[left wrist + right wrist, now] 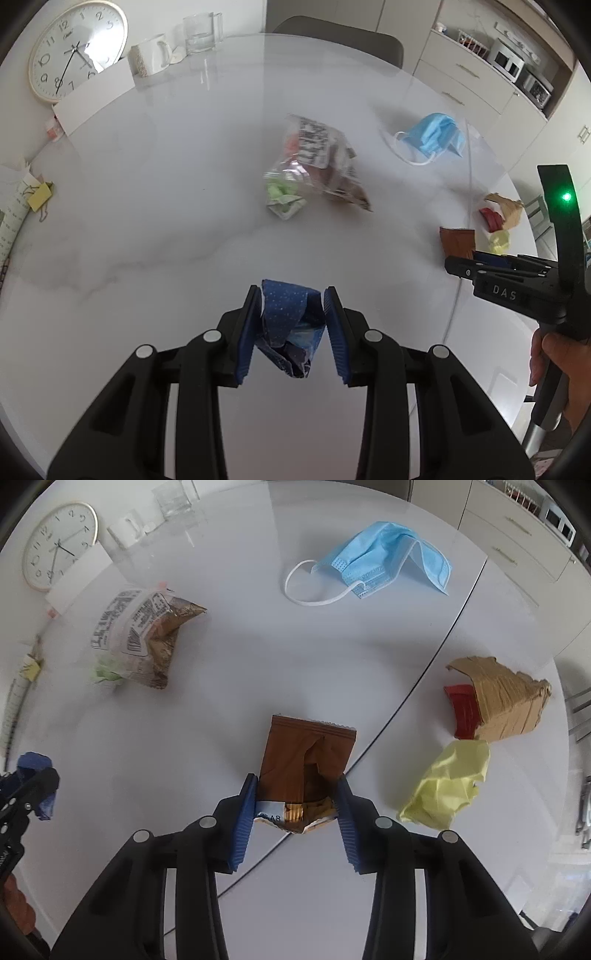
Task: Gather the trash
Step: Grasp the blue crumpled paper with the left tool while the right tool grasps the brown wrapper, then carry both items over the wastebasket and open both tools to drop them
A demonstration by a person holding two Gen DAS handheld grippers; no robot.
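Observation:
My left gripper is shut on a crumpled dark blue wrapper, held above the white table. My right gripper is shut on a brown snack wrapper; it also shows at the right of the left wrist view. On the table lie a clear printed snack bag with a green paper ball beside it, a blue face mask, a torn brown paper piece over a red wrapper, and a crumpled yellow paper.
A wall clock leans at the table's far left, with a white mug and a glass jug beside it. Papers with a yellow note lie at the left edge. A chair back stands behind the table. Cabinets are at the right.

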